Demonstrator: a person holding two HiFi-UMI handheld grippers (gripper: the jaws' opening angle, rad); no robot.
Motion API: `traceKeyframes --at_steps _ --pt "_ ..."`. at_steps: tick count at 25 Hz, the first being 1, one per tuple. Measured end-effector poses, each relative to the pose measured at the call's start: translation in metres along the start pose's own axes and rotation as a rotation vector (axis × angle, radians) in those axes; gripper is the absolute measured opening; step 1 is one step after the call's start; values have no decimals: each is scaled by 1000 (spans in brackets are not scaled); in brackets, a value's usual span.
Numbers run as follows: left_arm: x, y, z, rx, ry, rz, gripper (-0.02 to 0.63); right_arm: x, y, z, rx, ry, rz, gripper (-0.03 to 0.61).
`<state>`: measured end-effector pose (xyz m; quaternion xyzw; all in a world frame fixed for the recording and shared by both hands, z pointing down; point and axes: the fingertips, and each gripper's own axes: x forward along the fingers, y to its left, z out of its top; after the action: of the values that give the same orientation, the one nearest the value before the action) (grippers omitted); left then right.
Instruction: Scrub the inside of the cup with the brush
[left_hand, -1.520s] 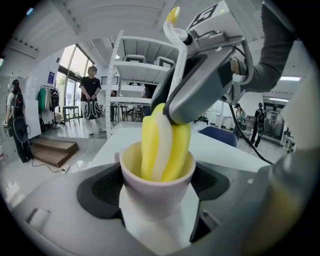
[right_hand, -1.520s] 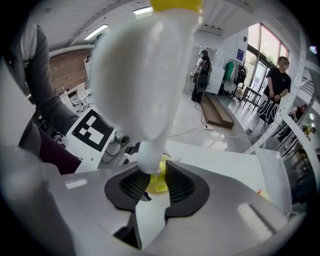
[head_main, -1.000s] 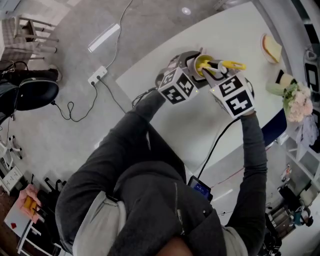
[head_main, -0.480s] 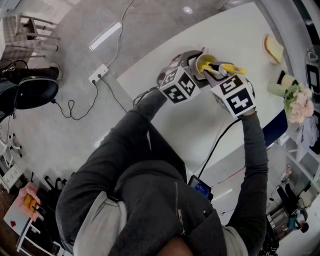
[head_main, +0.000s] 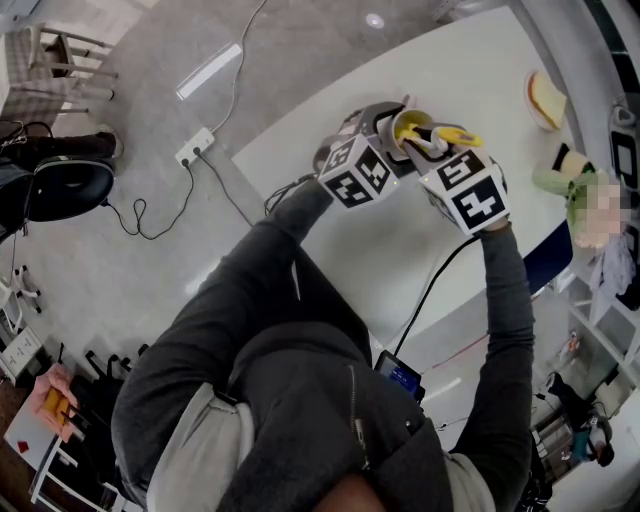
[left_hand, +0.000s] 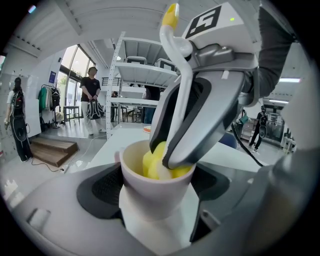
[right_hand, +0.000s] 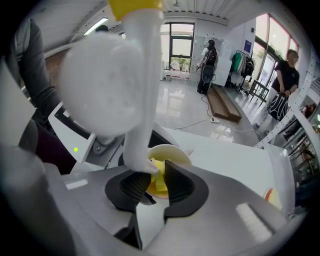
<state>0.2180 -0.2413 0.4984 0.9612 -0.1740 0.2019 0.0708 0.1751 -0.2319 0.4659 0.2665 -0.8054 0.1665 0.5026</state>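
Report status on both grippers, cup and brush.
Left gripper shut on white yellow-lined cup. Right gripper shut on white-handled yellow sponge brush, head inside cup. Nothing obstructing.

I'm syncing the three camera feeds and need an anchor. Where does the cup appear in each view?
Head view: the cup is in the upper part, a little right of centre.
Left gripper view: lower centre, clamped between that view's jaws.
Right gripper view: centre, just beyond the jaws.
Shared landmark: the brush, its yellow head inside the cup in all three views.
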Motion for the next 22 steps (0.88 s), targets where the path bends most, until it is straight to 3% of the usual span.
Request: traceKeyframes --at_steps 22 --pt "0 -1 -3 -4 -5 -2 425 9 -1 13 -8 -34 -1 83"
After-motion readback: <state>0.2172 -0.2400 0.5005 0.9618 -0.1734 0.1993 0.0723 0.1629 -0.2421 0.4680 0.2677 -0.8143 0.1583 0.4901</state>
